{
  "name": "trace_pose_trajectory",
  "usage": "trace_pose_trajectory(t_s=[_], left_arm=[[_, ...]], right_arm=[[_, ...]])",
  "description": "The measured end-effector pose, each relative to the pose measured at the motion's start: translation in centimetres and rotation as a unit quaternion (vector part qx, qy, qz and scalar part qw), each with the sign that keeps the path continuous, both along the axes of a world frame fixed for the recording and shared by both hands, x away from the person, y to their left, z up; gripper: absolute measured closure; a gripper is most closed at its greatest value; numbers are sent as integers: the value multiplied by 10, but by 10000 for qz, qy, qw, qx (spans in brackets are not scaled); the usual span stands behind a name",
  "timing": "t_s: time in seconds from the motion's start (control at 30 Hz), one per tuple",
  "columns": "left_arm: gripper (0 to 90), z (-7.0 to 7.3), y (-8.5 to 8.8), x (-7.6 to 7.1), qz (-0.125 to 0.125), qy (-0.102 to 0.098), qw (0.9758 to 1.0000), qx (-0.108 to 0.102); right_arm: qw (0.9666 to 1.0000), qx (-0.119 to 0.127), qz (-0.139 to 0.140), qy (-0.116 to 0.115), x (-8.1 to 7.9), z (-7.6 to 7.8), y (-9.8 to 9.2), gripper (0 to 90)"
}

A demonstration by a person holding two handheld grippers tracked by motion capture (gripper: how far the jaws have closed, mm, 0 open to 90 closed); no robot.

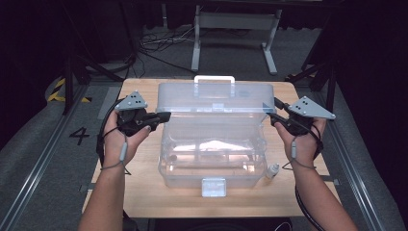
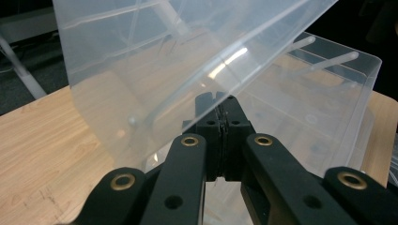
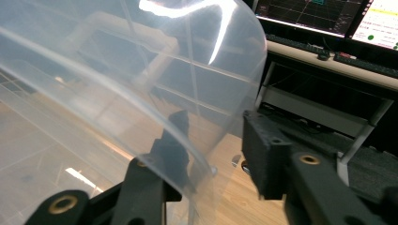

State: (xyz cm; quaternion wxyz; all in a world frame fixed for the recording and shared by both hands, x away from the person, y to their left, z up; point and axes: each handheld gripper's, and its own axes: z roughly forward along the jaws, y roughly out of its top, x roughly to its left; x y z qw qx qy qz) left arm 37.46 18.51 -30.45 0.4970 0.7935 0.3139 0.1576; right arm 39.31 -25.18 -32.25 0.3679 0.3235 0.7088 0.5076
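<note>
Wooden worktop point(image 1: 144, 187) carries a clear storage box point(image 1: 211, 166), a small bottle point(image 1: 272, 171) beside it. Left claw point(image 1: 166, 115) pinches the raised lid point(image 1: 216, 98); right claw point(image 1: 275, 115) straddles its edge, jaws apart.

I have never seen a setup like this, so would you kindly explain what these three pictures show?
A person sits at a wooden table holding a hand-held claw in each hand. The high view looks down from above; the other two come from cameras riding on each claw.

On the table stands a clear plastic box with its lid raised, and a small bottle beside it.

The left claw is shut on the lid's left edge. The right claw has one jaw on each side of the lid's right edge, with a gap on the outer side, so it is not gripping.
</note>
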Motion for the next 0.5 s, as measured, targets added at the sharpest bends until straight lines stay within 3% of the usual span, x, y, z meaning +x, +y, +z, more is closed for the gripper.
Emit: trace_pose_trajectory(t_s=[0.33,0.5], left_arm=[[859,-4,5,-3,-45,128,9999,76],[857,-6,10,-6,-21,211,9997,74]], right_arm=[[9999,133,17,56,2,4,-3,700],[9995,325,46,18,4,8,-3,652]])
